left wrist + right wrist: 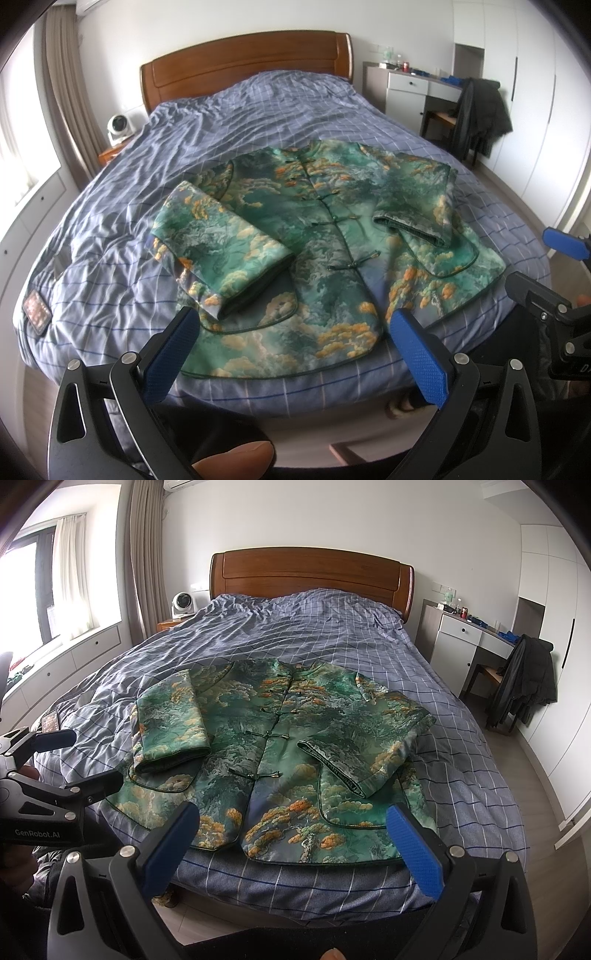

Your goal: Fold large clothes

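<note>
1. My left gripper (pixel 291 328) hangs just off the foot of the bed, its blue pads spread wide with nothing between them.
2. My right gripper (pixel 291 830) sits beside it, likewise parted and empty; its tip also shows at the right edge of the left wrist view.
3. Straight ahead of both, the green brocade jacket (pixel 280 746) lies face up on the checked duvet (pixel 314 635), buttoned, hem nearest me and collar away.
4. Ahead and left of the left gripper, the left sleeve (pixel 221 251) is folded inward onto the front panel; ahead and right of the right gripper, the right sleeve (pixel 365 753) is folded in too, cuff toward the middle.
5. I judge the sleeves done and the body fold, hem up toward collar, as what remains.
6. What could go wrong: the fabric looks stiff and slick, so lifting the hem corners unevenly could slide the sleeves off the panel and undo them.
7. Pinching too deep at the hem risks catching the duvet beneath and dragging it along.
8. The front slit near the lowest knot button (pixel 255 775) may gape if the two corners travel at different speeds.
</note>
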The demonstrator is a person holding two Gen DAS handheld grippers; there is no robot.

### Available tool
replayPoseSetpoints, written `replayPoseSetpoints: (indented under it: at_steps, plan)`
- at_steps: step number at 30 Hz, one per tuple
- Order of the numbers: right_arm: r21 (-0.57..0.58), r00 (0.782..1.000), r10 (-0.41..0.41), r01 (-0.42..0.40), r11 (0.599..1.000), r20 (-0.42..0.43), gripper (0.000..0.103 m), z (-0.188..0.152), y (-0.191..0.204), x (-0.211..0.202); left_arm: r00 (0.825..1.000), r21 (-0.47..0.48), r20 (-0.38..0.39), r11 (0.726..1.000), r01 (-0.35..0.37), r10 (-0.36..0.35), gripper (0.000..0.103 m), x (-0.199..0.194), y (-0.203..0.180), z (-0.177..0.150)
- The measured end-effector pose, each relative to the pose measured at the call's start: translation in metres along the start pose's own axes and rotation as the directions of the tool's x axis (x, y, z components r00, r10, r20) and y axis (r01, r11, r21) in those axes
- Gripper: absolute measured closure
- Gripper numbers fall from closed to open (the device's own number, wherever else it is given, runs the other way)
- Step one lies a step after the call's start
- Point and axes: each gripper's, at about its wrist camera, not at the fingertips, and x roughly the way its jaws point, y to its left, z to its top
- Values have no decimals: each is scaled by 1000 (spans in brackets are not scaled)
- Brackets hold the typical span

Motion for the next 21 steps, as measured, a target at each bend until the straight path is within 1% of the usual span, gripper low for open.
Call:
replayPoseSetpoints:
  at_steps: [11, 16, 19, 21]
  plan:
    - [0, 1000, 1, -1, 1000, 0, 0, 0, 0, -1, 1000, 2, 1, 1000, -2, 2, 0, 0, 1, 1]
    - [7, 1000, 13, -13, 1000, 8, 0, 6, -4, 5, 999, -4, 15, 999, -35, 35, 0, -3, 8, 5]
    - [-27, 999, 38, -37, 999, 39, 0, 16, -19, 3, 999, -18, 10, 999, -33, 33, 0, -3, 14, 6]
    - [-90, 997, 66, -61, 994, 51, 0, 25, -36, 15, 1000, -18, 6, 999, -29, 29, 0, -3, 16, 5]
